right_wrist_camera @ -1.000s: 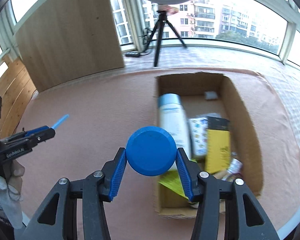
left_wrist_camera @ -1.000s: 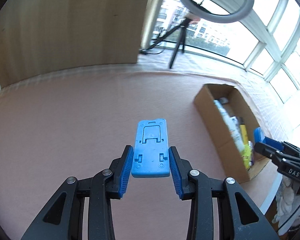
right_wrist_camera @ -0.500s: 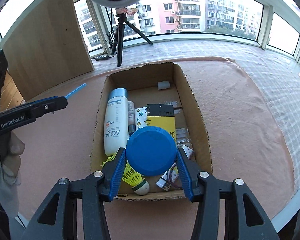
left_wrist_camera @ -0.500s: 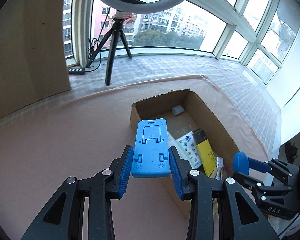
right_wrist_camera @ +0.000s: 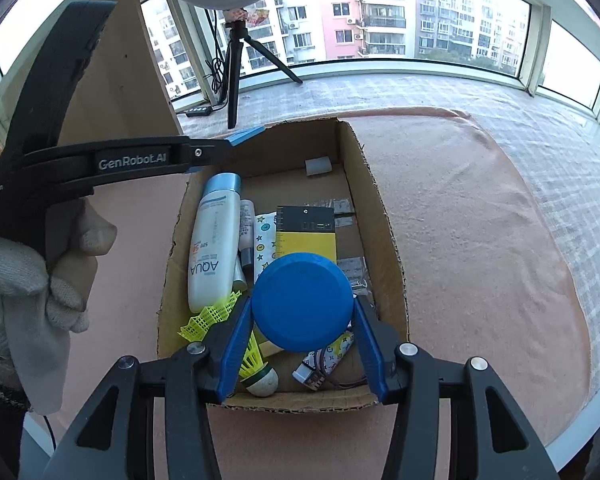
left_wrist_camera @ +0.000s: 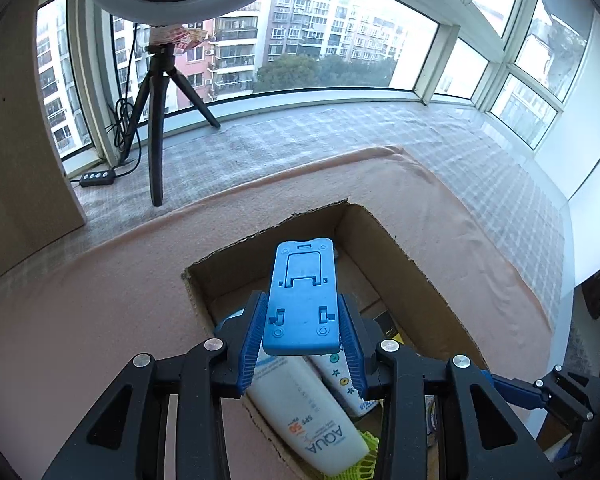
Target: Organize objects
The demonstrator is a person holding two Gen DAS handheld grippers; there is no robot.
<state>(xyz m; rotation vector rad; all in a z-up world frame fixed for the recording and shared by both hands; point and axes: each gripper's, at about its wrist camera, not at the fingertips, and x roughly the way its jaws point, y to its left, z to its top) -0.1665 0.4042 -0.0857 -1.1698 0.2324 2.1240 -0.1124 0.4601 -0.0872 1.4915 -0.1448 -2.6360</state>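
Note:
My left gripper (left_wrist_camera: 302, 342) is shut on a flat blue plastic stand (left_wrist_camera: 302, 296), held over the near left part of the open cardboard box (left_wrist_camera: 416, 280). My right gripper (right_wrist_camera: 300, 334) is shut on a round blue disc (right_wrist_camera: 303, 302), held over the near end of the same box (right_wrist_camera: 380, 216). Inside the box lie a white AQUA sunscreen tube (right_wrist_camera: 214, 240), a yellow-and-black pack (right_wrist_camera: 306, 232), a star-patterned packet (right_wrist_camera: 265, 236), a yellow shuttlecock (right_wrist_camera: 256, 372) and small bits. The left gripper's body (right_wrist_camera: 112, 162) crosses the right wrist view, held by a gloved hand (right_wrist_camera: 32, 292).
The box sits on a pink cloth-covered table (right_wrist_camera: 480, 240). A ring light on a black tripod (left_wrist_camera: 158, 120) stands behind on a checked surface by the windows. A wooden panel (left_wrist_camera: 16, 152) rises at the far left. The table's edge (right_wrist_camera: 572, 416) curves at the near right.
My left gripper has swept right from bare cloth to over the box, still holding the blue stand. My right gripper has shifted over the box's near end with the disc.

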